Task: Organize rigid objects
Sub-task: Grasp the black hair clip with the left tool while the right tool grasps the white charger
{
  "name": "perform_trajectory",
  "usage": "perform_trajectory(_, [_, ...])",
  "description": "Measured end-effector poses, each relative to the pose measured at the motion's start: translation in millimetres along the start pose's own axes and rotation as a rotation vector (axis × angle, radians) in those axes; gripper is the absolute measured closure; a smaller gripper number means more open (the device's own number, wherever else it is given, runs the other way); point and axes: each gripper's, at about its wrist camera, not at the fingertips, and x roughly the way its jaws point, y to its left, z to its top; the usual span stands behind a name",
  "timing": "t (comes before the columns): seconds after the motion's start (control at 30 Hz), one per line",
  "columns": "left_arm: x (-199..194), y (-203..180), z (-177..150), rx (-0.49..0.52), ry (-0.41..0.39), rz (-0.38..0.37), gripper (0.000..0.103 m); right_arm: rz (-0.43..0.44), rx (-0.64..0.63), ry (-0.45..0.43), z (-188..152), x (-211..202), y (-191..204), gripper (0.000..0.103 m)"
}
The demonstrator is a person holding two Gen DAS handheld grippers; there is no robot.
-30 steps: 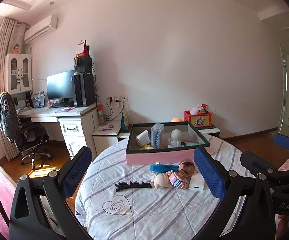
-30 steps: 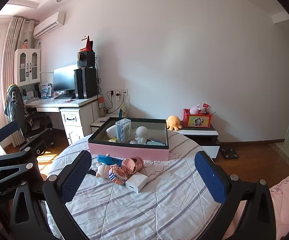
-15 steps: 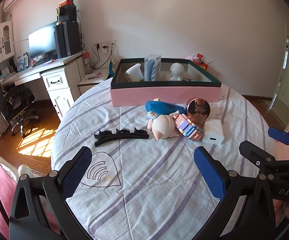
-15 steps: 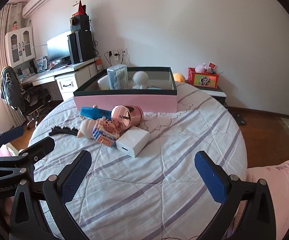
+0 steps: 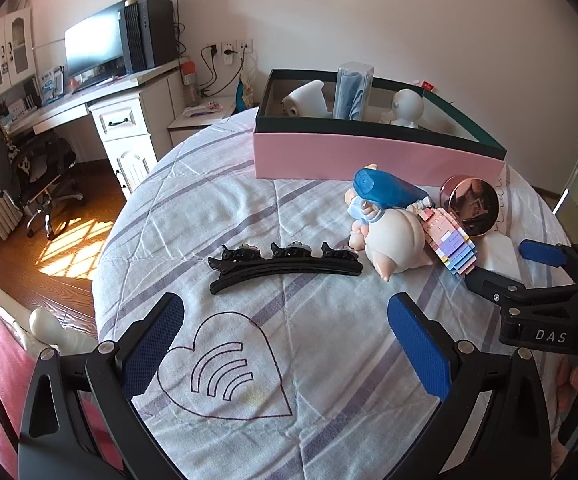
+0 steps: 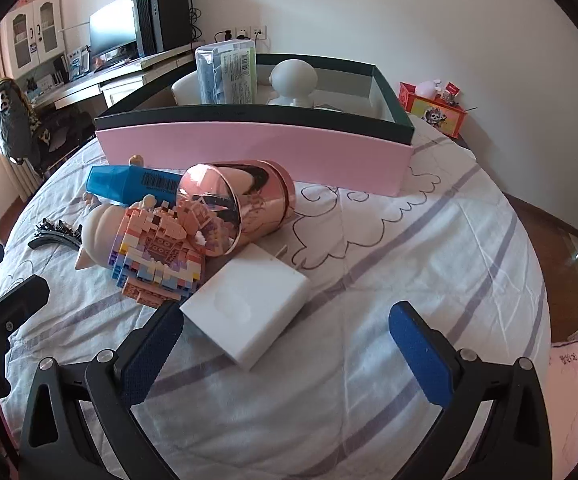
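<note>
In the left wrist view, the left gripper hung released at the bottom of the frame, the black hair clip at centre and the pink box above. In the right wrist view, the right gripper was likewise spread wide, empty, the white block lying just above its left finger.

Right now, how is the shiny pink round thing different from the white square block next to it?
The rose-gold tin is round and mirror-shiny; the white block is boxy and matte. The tin lies tipped on its side, while the block lies flat. The tin leans against the brick toy and sits nearer the pink box; the block sits nearest the open right gripper. Both rest on the striped cloth, outside the box.
</note>
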Motion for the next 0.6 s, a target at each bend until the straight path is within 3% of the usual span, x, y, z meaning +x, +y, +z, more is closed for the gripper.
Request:
perform_trajectory(0.1, [12,1,5,0.004,0.023,-0.001,0.000,0.037,-0.028,0.038,5,10,-1,0.010])
perform_trajectory(0.2, [25,3,9,0.007,0.053,0.008,0.000,0.061,-0.030,0.012,6,6,-6,0.039])
perform_trajectory(0.33, [37,6,17,0.037,0.079,0.007,0.000,0.097,0.002,0.001,5,7,-16,0.039])
perform_trajectory(0.47, [48,7,25,0.109,0.087,0.034,0.000,0.086,-0.007,0.004,6,10,-14,0.039])
perform_trajectory(0.6, [54,5,32,0.146,0.094,0.015,0.001,0.087,-0.002,0.005,8,10,-14,0.039])
